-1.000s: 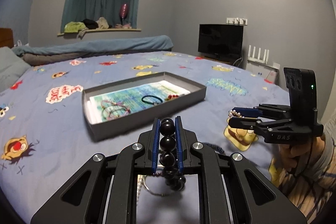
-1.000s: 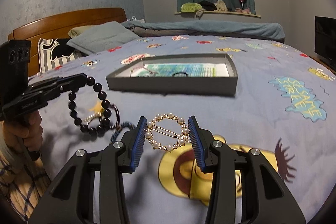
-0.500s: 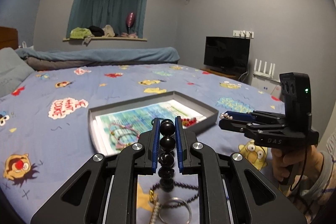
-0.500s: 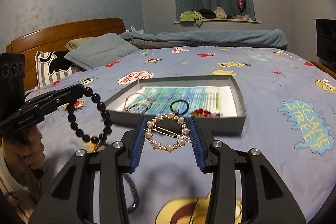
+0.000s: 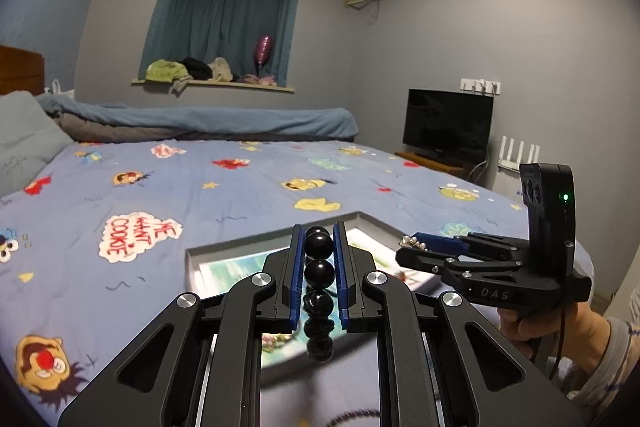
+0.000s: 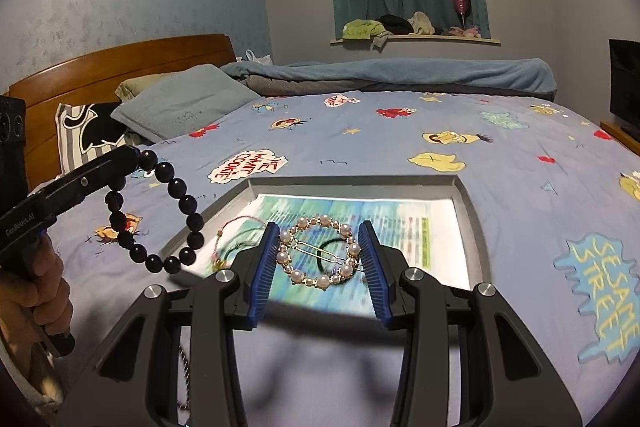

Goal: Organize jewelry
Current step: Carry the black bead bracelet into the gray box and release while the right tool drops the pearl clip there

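My left gripper (image 5: 319, 233) is shut on a black bead bracelet (image 5: 318, 269), which hangs from it in the right wrist view (image 6: 176, 189). My right gripper (image 6: 320, 235) is shut on a round pearl hair clip (image 6: 318, 253); it also shows from the side (image 5: 412, 241). Both are held above the near side of a shallow grey box (image 6: 464, 193) on the bed; the box also shows in the left wrist view (image 5: 224, 249). In the box lie a red string bracelet (image 6: 236, 227) and a black hair tie (image 6: 334, 255), partly hidden behind the clip.
The bed has a blue cartoon sheet (image 6: 400, 135). Pillows (image 6: 180, 99) and a wooden headboard (image 6: 100, 67) are at the left. A folded blue blanket (image 5: 208, 119) lies along the far side. A TV (image 5: 448, 125) stands to the right. A thin chain (image 6: 184, 367) lies below the grippers.
Both grippers have risen and moved forward with their jewelry, from beside the box to over its near edge. The box now looks closer and lower in both views.
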Demonstrator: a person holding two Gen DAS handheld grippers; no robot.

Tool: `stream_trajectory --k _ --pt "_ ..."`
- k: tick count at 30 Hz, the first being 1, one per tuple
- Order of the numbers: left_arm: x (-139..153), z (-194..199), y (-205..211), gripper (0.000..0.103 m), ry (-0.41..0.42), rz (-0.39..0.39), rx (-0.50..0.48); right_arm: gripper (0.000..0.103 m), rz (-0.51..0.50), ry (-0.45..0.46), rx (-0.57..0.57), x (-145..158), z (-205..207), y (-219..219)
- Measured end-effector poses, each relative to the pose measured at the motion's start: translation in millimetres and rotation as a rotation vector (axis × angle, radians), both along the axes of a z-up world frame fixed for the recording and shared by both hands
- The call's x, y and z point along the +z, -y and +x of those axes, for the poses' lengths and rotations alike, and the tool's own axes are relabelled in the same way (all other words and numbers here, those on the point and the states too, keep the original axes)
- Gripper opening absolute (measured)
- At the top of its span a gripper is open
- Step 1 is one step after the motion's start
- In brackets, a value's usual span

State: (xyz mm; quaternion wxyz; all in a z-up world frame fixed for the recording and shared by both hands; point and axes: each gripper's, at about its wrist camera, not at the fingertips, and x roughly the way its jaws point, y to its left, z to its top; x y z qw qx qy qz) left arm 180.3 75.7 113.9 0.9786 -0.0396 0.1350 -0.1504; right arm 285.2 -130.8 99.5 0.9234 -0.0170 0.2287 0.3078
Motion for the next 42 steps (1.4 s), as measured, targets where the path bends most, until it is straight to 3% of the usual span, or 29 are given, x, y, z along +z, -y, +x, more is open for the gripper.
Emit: stream_trajectory --k 5,15,30,32,36,38,42 --pt "-6.5 20.6 -3.7 0.015 -0.033 0.002 0.011 0.041 -0.052 0.000 -0.039 -0.3 28.3 -8.6" --pt "-34.4 71.7 -20.8 0.015 -0.170 0.004 0.096 0.041 -0.124 -0.121 -0.088 -21.1 78.0 -5.0" --pt "-66.2 92.5 -26.6 0.016 -0.324 0.046 0.155 0.041 -0.218 -0.169 -0.092 -43.2 90.7 -19.0" --pt "-66.0 91.5 -24.8 0.019 -0.323 0.052 0.157 0.041 -0.222 -0.164 -0.096 -43.7 90.6 -19.2" --pt "-64.2 88.6 -23.6 0.041 -0.314 0.051 0.160 0.042 -0.228 -0.157 -0.095 -43.5 90.1 -20.8" --pt "-63.3 87.6 -23.3 0.050 -0.309 0.048 0.159 0.053 -0.228 -0.153 -0.093 -43.4 89.1 -21.4" --pt "-61.6 85.4 -21.4 0.054 -0.303 0.052 0.158 0.061 -0.222 -0.119 -0.086 -39.0 83.1 -21.2"
